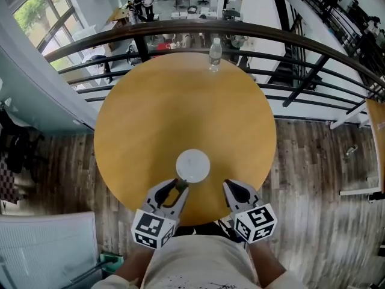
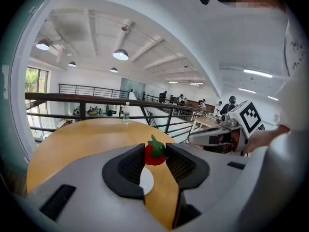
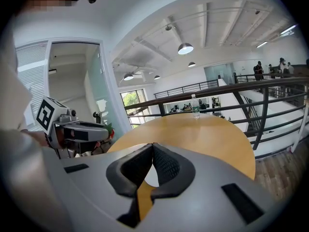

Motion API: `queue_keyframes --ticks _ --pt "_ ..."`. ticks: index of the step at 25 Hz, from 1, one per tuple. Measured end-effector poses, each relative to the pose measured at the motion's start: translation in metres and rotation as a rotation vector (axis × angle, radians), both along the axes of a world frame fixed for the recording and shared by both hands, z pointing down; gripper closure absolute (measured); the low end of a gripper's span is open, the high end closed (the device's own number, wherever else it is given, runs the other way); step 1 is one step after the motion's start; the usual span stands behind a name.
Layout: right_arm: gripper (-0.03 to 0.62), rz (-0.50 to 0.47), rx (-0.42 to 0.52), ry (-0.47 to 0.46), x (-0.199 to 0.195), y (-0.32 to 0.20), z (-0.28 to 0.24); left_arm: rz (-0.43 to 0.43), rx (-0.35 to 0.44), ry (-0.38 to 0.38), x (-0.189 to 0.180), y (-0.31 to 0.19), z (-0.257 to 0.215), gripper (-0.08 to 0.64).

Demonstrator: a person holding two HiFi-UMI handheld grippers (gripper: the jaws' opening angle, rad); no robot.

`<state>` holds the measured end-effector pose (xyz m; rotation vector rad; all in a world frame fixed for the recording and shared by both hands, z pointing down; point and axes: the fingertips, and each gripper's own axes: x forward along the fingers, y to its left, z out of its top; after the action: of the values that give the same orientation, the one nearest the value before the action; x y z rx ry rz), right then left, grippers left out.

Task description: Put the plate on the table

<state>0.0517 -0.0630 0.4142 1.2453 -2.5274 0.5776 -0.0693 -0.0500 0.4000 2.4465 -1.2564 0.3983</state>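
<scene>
The desk (image 1: 180, 101) is ochre yellow and the plate (image 1: 193, 165) plain white. The strawberry (image 2: 155, 153) is red with a green top. The left claw (image 1: 178, 184) and right claw (image 1: 228, 185) are grey with black ribbed pads (image 2: 131, 164) and black-and-white square-marker cubes (image 1: 153, 227); the floor (image 1: 313, 161) is dark brown planking.

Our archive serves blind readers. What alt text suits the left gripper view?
The left claw grips a red strawberry with a green top over a white plate lying on a round wooden table. A water bottle stands at the table's far edge by a railing; the right claw shows at right.
</scene>
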Motion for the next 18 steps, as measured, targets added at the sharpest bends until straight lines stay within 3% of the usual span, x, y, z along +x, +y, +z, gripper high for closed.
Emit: queue_keyframes --ticks 18 --pt "0.568 0.017 -0.050 0.032 -0.001 -0.032 0.038 0.030 -0.065 -0.010 -0.001 -0.036 0.049 0.411"
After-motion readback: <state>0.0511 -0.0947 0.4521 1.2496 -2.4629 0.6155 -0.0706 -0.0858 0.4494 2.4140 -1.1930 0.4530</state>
